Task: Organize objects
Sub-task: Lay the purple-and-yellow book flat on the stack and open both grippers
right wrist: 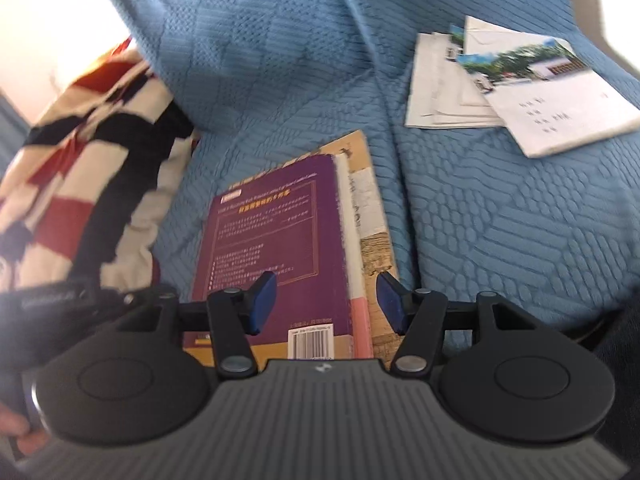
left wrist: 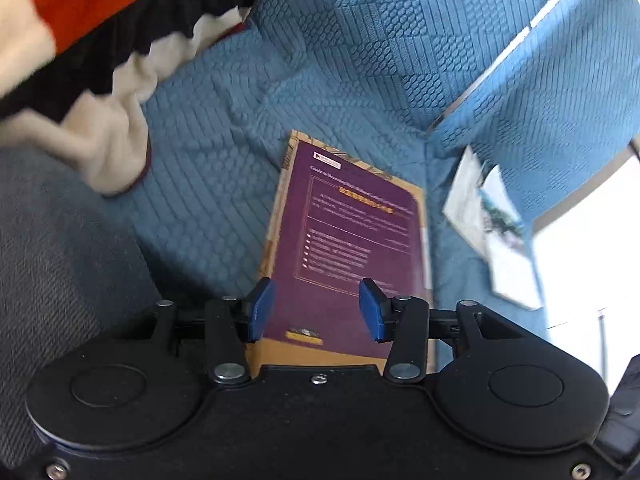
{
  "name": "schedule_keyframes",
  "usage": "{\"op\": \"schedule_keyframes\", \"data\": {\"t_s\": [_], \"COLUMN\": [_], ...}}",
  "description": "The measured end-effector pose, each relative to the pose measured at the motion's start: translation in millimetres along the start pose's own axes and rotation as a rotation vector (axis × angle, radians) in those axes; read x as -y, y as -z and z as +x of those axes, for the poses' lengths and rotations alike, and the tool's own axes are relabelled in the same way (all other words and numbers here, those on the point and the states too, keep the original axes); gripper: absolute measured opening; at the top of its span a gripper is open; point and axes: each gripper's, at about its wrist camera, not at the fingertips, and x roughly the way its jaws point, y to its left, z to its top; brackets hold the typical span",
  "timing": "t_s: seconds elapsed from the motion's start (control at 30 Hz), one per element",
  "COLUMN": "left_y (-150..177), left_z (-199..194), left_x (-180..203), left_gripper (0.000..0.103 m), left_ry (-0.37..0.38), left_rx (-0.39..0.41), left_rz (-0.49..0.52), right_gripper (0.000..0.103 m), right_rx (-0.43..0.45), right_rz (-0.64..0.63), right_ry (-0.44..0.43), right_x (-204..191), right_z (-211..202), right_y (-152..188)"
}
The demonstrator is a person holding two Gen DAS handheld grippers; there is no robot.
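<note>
Left wrist view looks down on a purple book lying flat on the blue quilted sofa cover, about midway along the seat and just ahead of the left tongs. Their blue pads stand moderately apart with nothing pressed between them; the book's near end only shows through the gap. Its long axis runs away from the tongs toward the backrest, tilted a little to one side.

In the right wrist view the right tongs are likewise parted and empty, hovering over the same near end, where a barcode shows. Both tongs sit close to that short edge, and I cannot say which is nearer.

The purple book rests on a larger tan book, whose cover sticks out along the right side and beyond the far end, so the two make an offset stack. The purple cover bears a thin frame line, an orange title band and small print too blurred to read; its page block looks pale.

Toward the sofa's right end, well apart, lies a loose pile of white booklets. A striped cushion in red, black and cream sits at the left end.
</note>
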Motion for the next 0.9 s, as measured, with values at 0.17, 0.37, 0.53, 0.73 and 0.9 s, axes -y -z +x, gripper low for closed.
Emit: {"op": "schedule_keyframes", "data": {"t_s": [0.17, 0.37, 0.53, 0.73, 0.9], "left_y": [2, 3, 5, 6, 5], "left_z": [13, 25, 26, 24, 21], "left_x": [5, 3, 4, 7, 11], "left_gripper": [0.046, 0.046, 0.050, 0.050, 0.050], "left_ry": [-0.037, -0.049, -0.046, -0.045, -0.036], "left_rx": [-0.013, -0.033, -0.032, -0.024, -0.021], "left_rz": [0.038, 0.038, 0.051, 0.066, 0.083], "right_gripper": [0.057, 0.043, 0.041, 0.038, 0.036], "right_rx": [-0.024, -0.030, -0.023, -0.034, -0.047], "right_rz": [-0.051, -0.085, -0.100, -0.120, -0.123], "right_ry": [-0.006, 0.011, 0.028, 0.040, 0.037], "right_x": [-9, -17, -20, -17, -16], "right_z": [10, 20, 22, 23, 18], "right_y": [5, 10, 11, 12, 14]}}
